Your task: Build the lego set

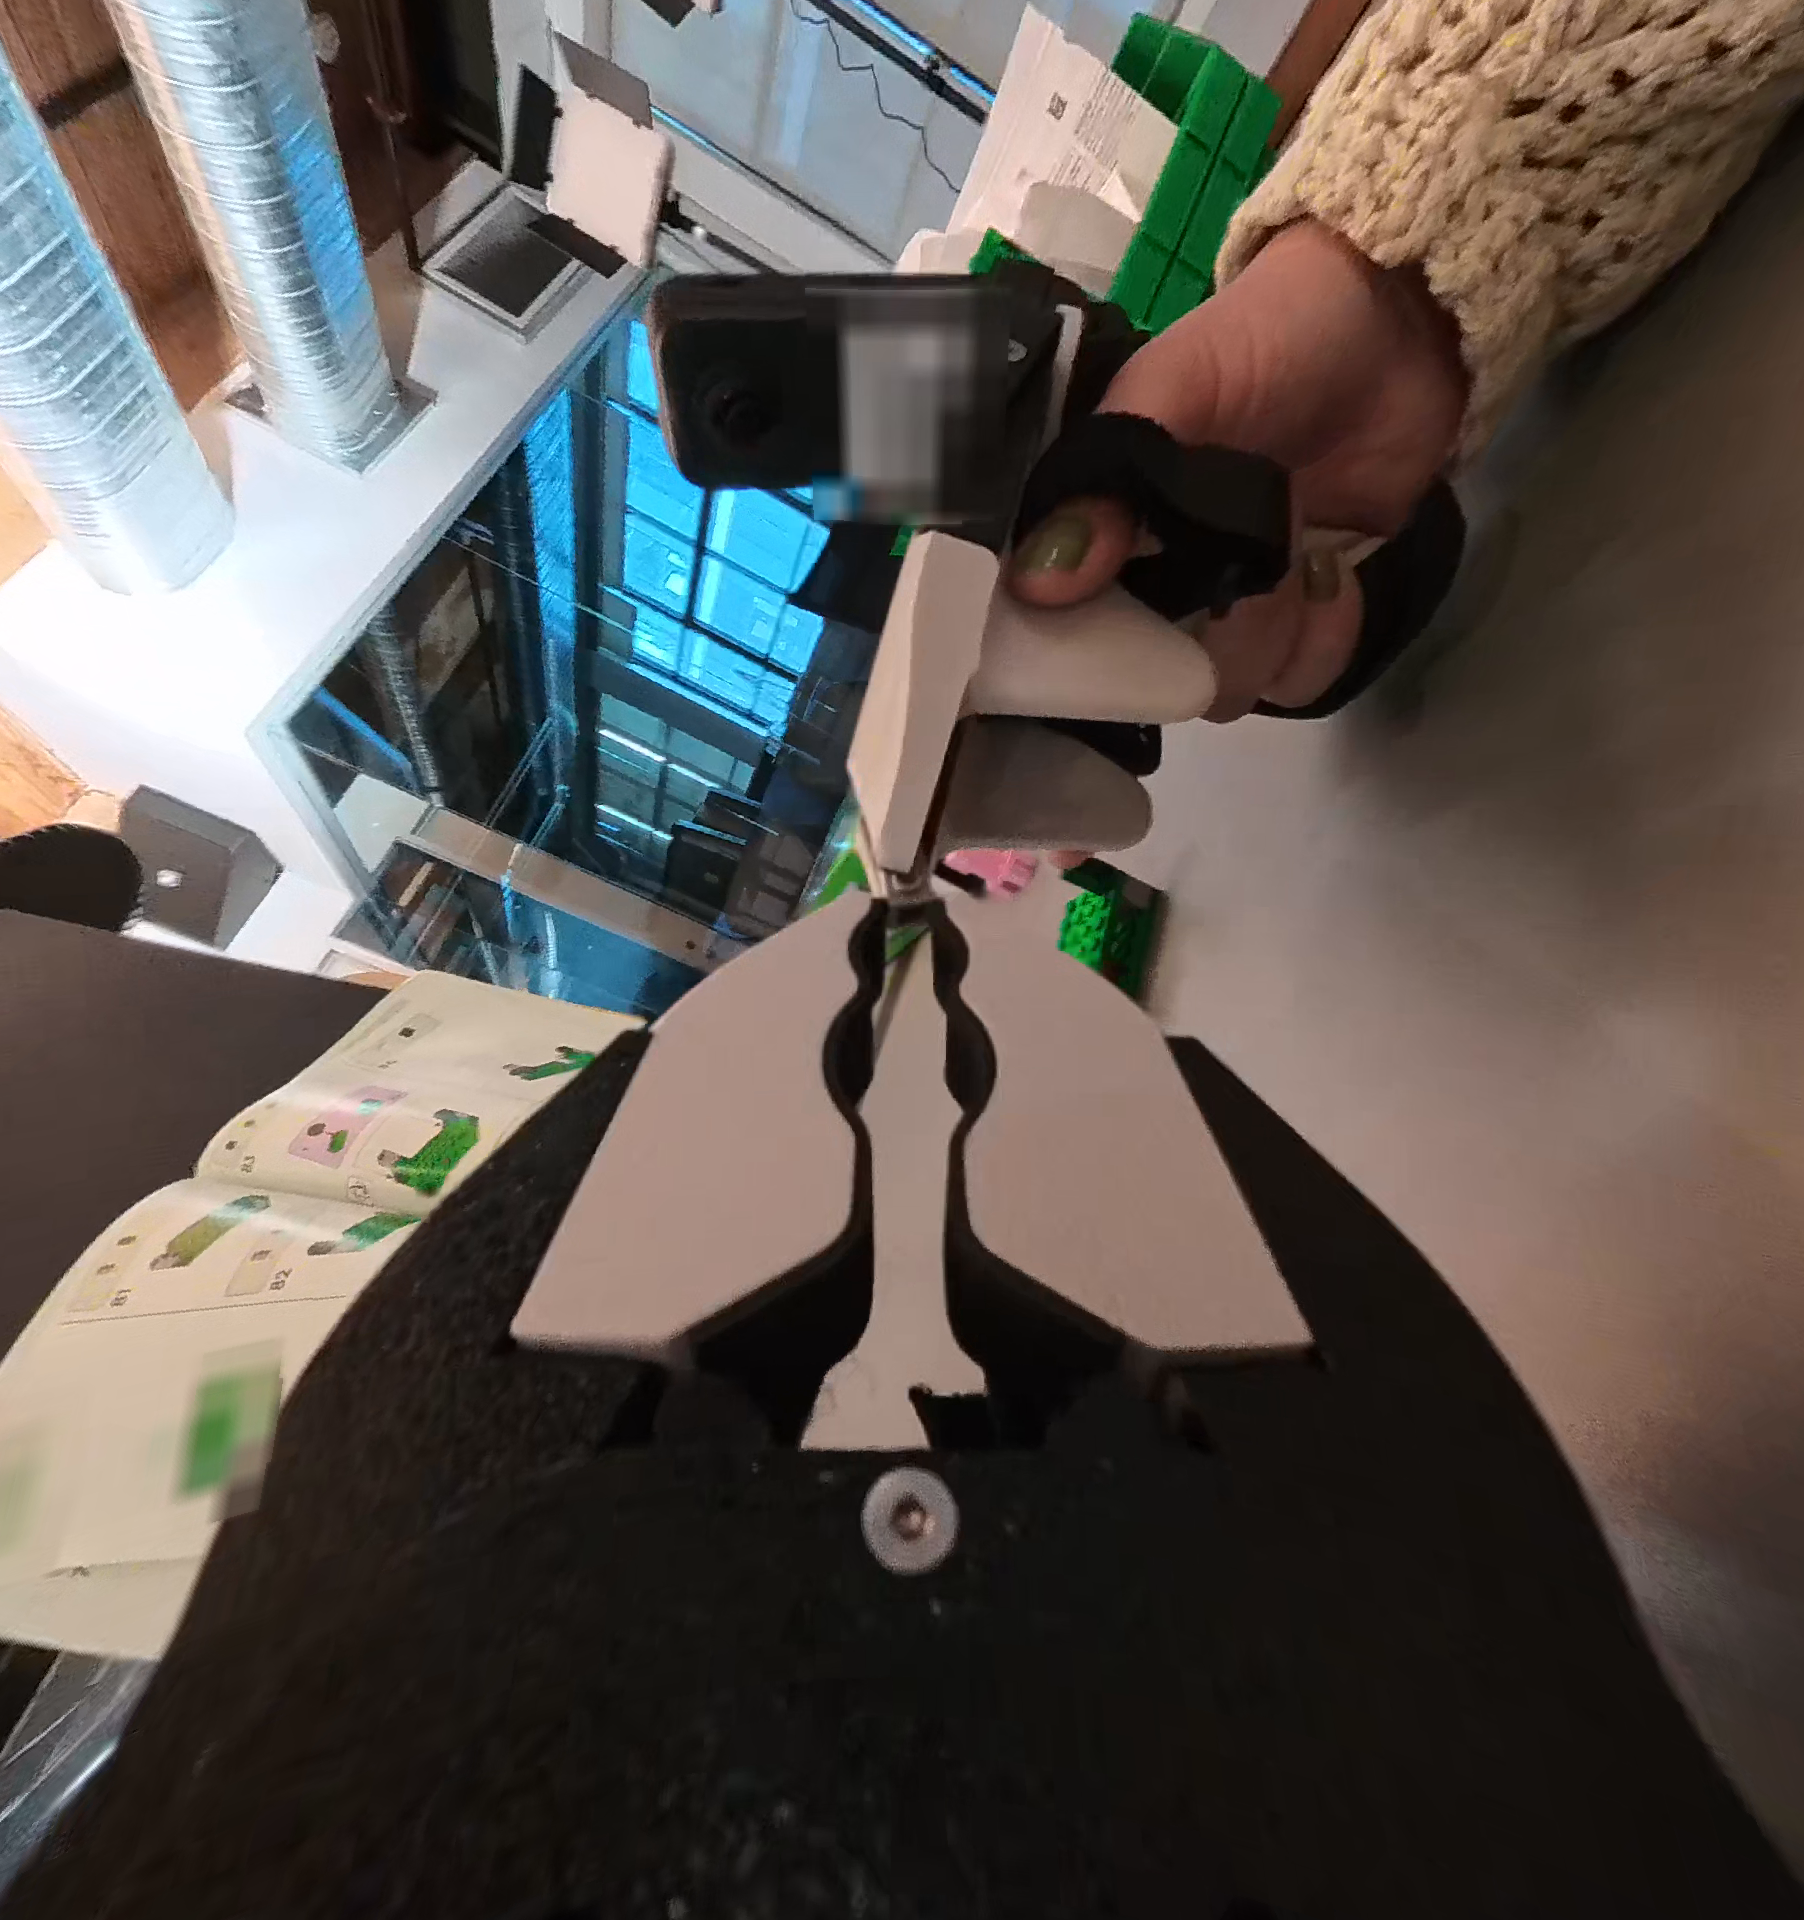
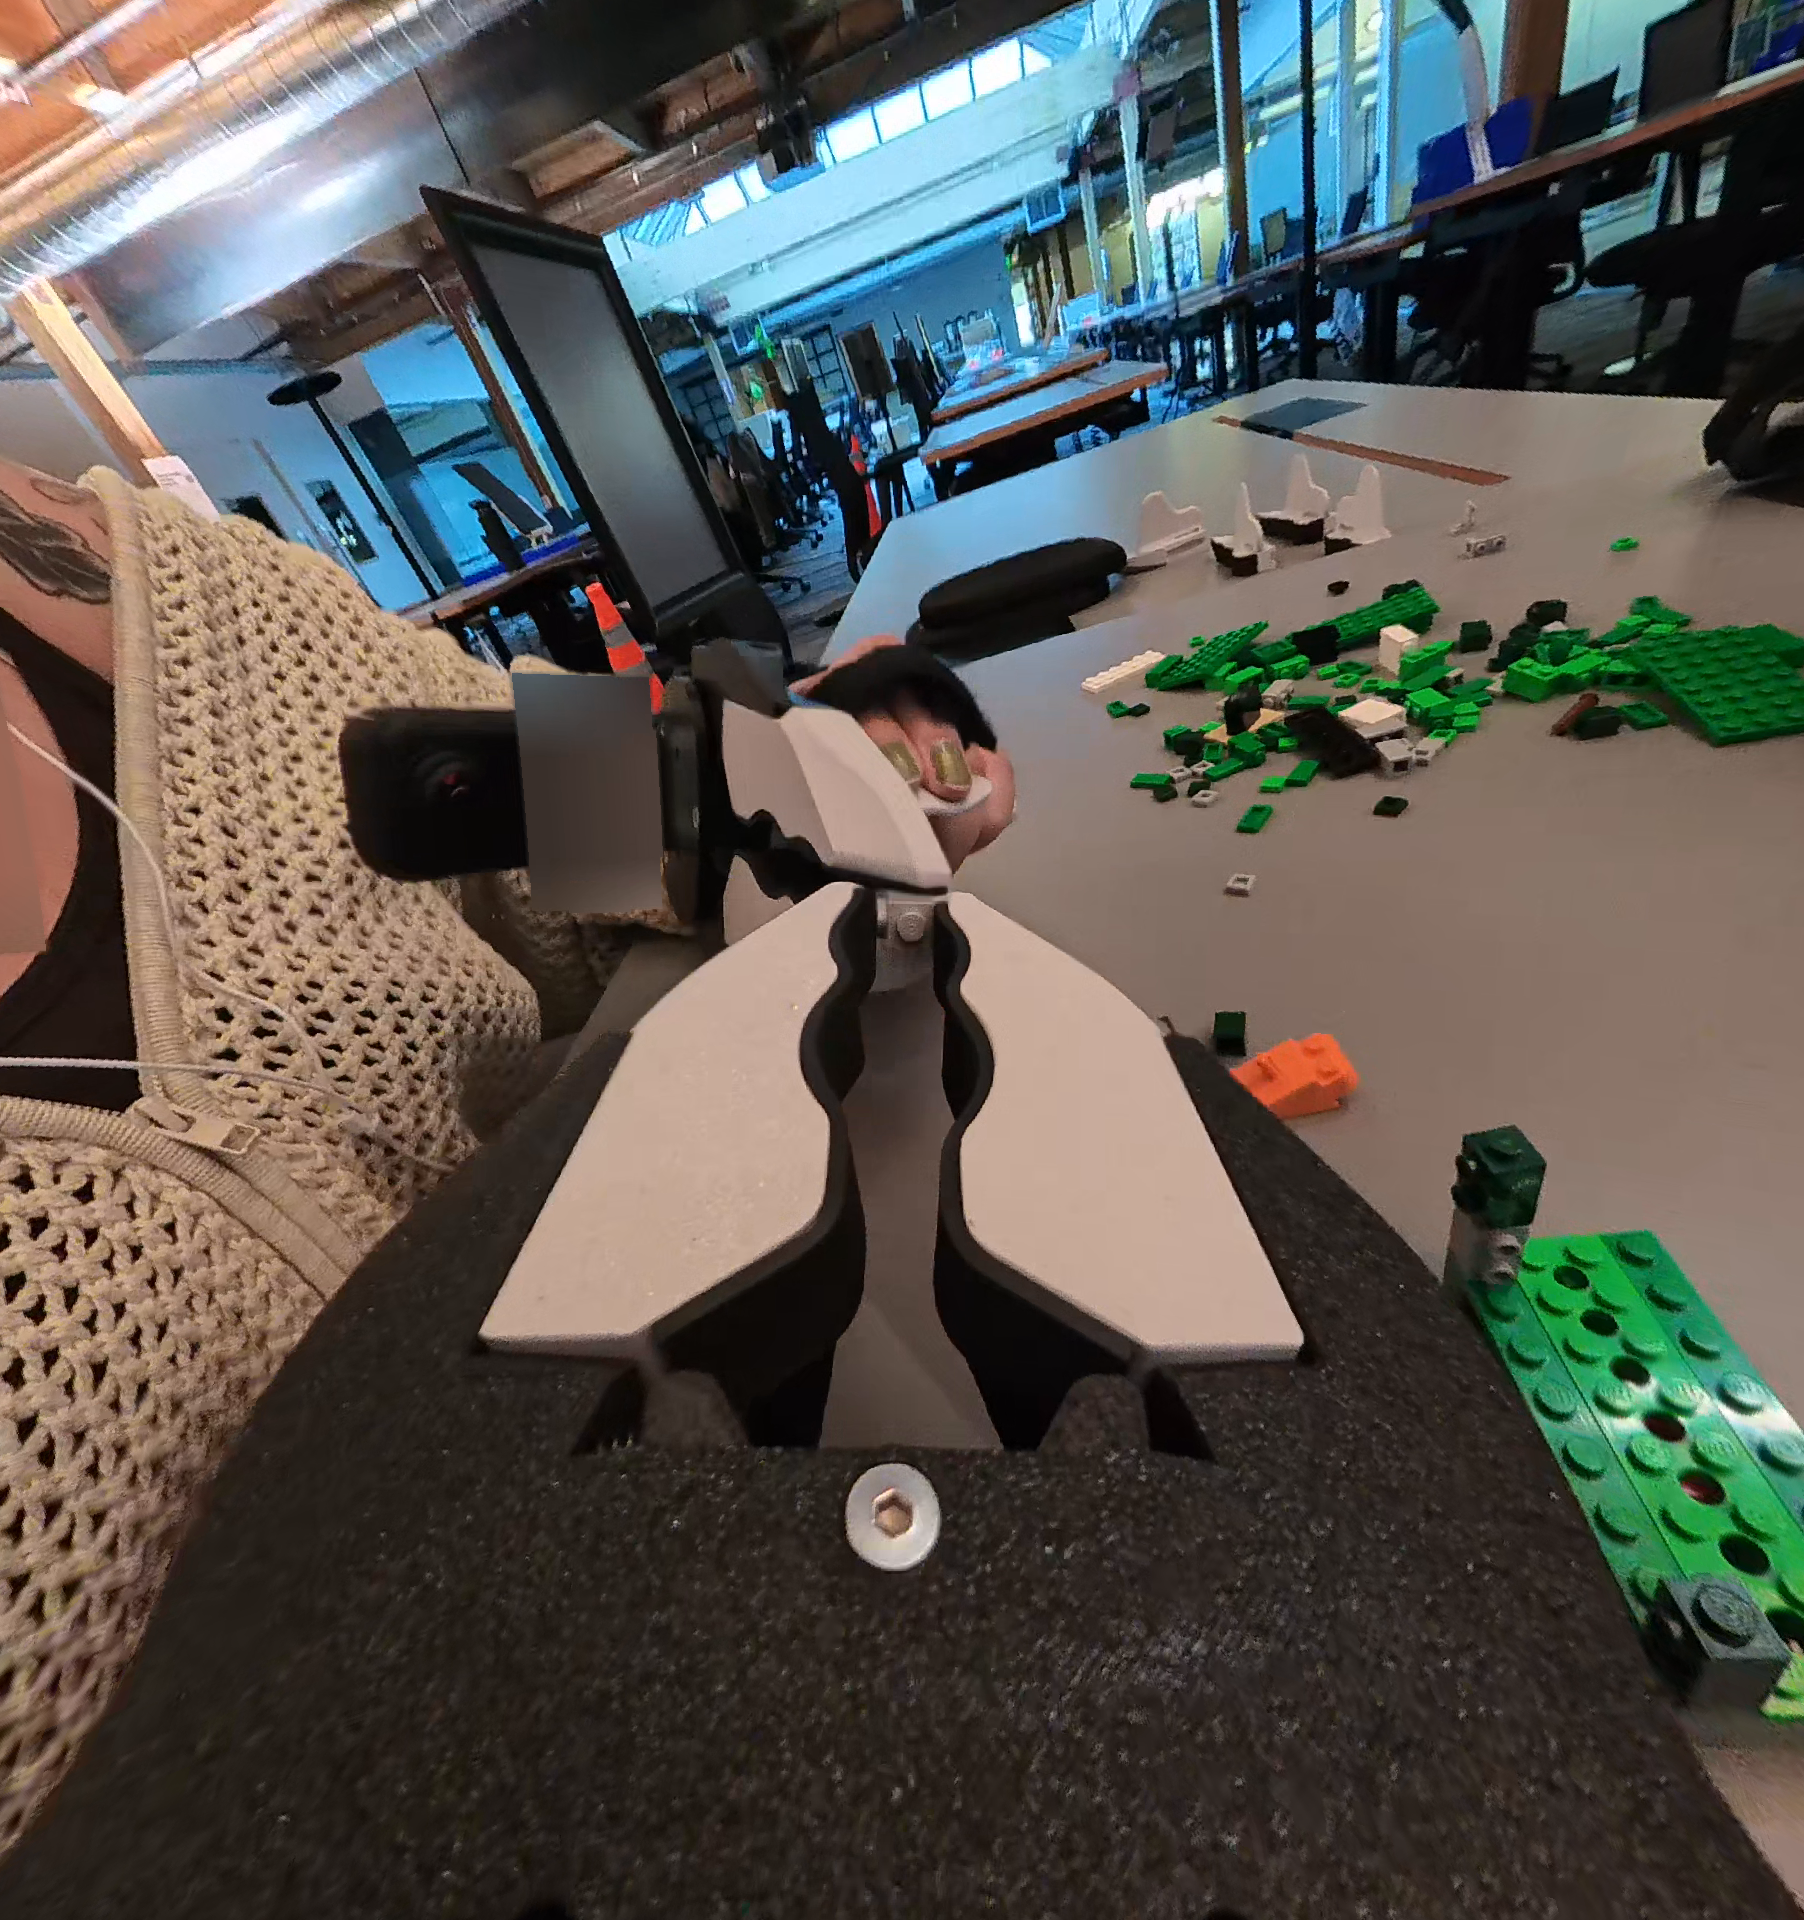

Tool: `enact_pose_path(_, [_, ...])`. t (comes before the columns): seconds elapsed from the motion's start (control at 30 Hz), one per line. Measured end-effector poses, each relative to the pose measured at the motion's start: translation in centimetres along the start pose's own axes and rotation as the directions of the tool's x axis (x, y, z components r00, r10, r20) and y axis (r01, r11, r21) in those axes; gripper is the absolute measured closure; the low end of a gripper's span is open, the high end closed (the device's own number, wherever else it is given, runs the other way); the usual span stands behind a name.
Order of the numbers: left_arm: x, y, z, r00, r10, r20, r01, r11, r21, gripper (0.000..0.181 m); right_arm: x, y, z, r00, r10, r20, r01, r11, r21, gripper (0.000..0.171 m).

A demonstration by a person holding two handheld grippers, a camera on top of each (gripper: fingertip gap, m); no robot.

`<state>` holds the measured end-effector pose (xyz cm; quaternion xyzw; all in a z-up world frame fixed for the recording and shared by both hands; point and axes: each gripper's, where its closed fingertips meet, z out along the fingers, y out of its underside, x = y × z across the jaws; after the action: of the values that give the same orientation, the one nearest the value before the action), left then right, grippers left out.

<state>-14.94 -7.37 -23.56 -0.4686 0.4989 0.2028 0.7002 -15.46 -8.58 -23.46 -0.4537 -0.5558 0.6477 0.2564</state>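
Note:
My two grippers meet tip to tip above the grey table. In the right wrist view my right gripper (image 2: 908, 930) is shut on a small light grey Lego piece (image 2: 908, 925) with a stud showing. My left gripper (image 2: 924, 883) comes in from the upper left, and its closed tips rest on the top of that piece. In the left wrist view my left gripper (image 1: 903, 912) is nearly closed on the same small grey piece (image 1: 910, 889), and the right gripper (image 1: 903, 873) reaches down from above. A green plate build (image 2: 1656, 1455) with a dark green block (image 2: 1495, 1174) lies at the right.
A pile of loose green, black and white pieces (image 2: 1397, 707) and a big green plate (image 2: 1739, 686) lie farther back on the table (image 2: 1293, 935). An orange brick separator (image 2: 1298, 1075) lies near the fingers. The open instruction booklet (image 1: 306, 1143) is at the left. A monitor (image 2: 586, 416) stands behind.

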Motion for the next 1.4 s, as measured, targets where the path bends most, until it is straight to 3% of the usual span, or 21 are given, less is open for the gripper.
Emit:
enact_pose_path(0.03, [-0.3, -0.1, 0.0, 1.000, -0.004, 0.018, 0.004, 1.000, -0.004, 0.174, -0.1, -0.3, 0.0, 1.000, 0.000, 0.001, -0.001, 1.000, 0.019, 0.161])
enact_pose_path(0.17, [-1.0, 0.0, 0.1, 0.996, -0.069, 0.055, 0.071, 0.997, -0.034, 0.174, 0.9, -0.9, -0.4, 0.996, -0.026, -0.090, 0.031, 0.998, 0.056, 0.143])
enact_pose_path(0.33, [-1.2, 0.2, 0.2, 0.996, -0.053, 0.074, 0.057, 0.997, -0.055, 0.174, 0.8, -1.8, -0.7, 0.997, 0.030, -0.068, -0.021, 0.992, 0.126, 0.153])
enact_pose_path(0.63, [-2.1, 0.1, 0.0, 0.989, -0.051, 0.137, 0.058, 0.997, -0.043, 0.174, 0.4, -1.5, 0.0, 0.998, 0.043, -0.047, -0.036, 0.991, 0.128, 0.145])
enact_pose_path(0.93, [-3.1, 1.3, -0.1, 0.974, -0.156, 0.165, 0.166, 0.985, -0.045, 0.174, 0.6, -1.7, 0.3, 0.996, 0.045, -0.071, -0.028, 0.971, 0.236, 0.137])
enact_pose_path(1.17, [-2.8, 1.2, 0.0, 0.975, -0.161, 0.155, 0.169, 0.985, -0.040, 0.174, 0.9, -2.3, 0.0, 0.991, 0.039, -0.126, 0.001, 0.952, 0.306, 0.143])
enact_pose_path(1.4, [-2.7, 1.0, 0.0, 0.976, -0.153, 0.154, 0.161, 0.986, -0.037, 0.174, 0.6, -2.7, 0.0, 0.992, 0.097, -0.081, -0.059, 0.925, 0.376, 0.149])
